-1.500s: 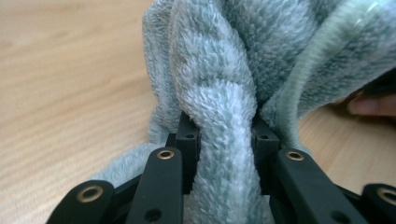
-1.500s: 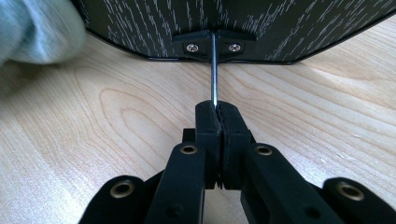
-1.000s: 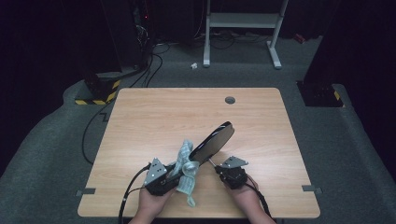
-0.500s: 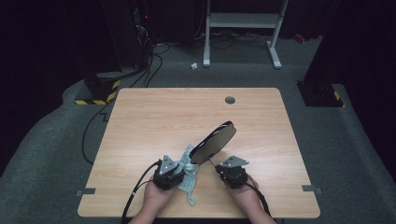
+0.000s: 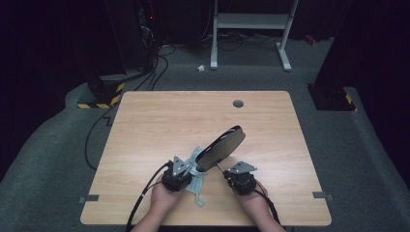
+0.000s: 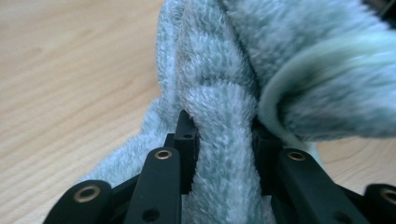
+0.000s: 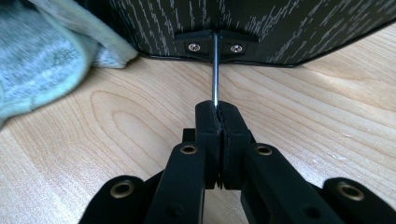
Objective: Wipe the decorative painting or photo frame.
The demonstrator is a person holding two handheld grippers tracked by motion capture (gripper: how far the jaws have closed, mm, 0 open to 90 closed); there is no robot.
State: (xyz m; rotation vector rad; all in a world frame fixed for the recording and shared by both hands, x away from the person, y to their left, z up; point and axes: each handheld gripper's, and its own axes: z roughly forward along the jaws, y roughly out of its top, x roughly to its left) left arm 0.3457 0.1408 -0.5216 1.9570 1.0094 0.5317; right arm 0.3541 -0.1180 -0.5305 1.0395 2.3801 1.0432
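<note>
The black oval paddle (image 5: 221,147) sits lower centre of the high view, tilted up on a slant, its upper end toward the upper right and its lower end down by the cloth. In the right gripper view its dark, streaked face (image 7: 261,25) takes up the top of the frame, with a small black bracket held by 2 screws at its lower edge and a thin metal rod (image 7: 215,70) running straight down from that bracket.

The right gripper (image 7: 219,114) has its 2 jaws pressed together on the lower end of that rod, pads nearly meeting, with the rod pinched in the seam between them. In the high view this gripper (image 5: 231,174) is just below and right of the paddle's lower end, with a hand behind it at the bottom edge of the frame.

The pale green fluffy cloth (image 5: 196,181) lies bunched at the paddle's lower end, trailing toward the bottom of the high view. In the left gripper view a thick fold of it (image 6: 224,140) rises between the jaws of the left gripper (image 6: 223,135), which are set narrow and squeeze the fold from both sides; they have just been closing a little further on it. More of the cloth billows across the upper right of that view. In the high view the left gripper (image 5: 186,171) is at the cloth's left.

All of this rests on the light wooden table (image 5: 159,121), which has 1 round grommet (image 5: 238,103) near its upper edge.
</note>
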